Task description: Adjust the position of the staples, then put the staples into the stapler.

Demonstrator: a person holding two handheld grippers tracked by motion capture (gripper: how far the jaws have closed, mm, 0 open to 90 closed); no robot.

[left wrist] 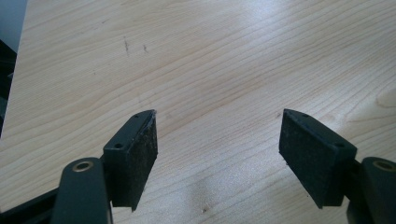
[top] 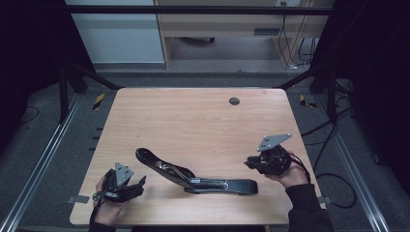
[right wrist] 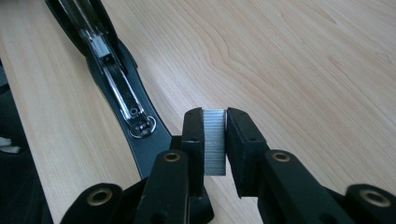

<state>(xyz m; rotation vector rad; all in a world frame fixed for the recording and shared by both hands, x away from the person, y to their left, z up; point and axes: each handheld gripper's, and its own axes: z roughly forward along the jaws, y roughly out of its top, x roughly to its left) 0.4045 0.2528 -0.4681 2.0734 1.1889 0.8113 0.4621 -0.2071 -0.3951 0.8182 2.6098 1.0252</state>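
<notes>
With the right tongs [right wrist: 215, 122] clamped on the silver block of staples [right wrist: 215, 142] — left tongs [left wrist: 217, 135] wide open, empty — the operator should align it lengthwise over the opened black stapler's [top: 193, 176] metal channel [right wrist: 114, 79].

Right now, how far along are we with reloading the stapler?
Done: the stapler lies swung open on the table, its metal magazine channel exposed. In hand: the right gripper is clamped on a strip of staples, held above the table near the stapler. The left gripper is open, holding nothing. Left: seat the strip in the channel and close the stapler.
</notes>
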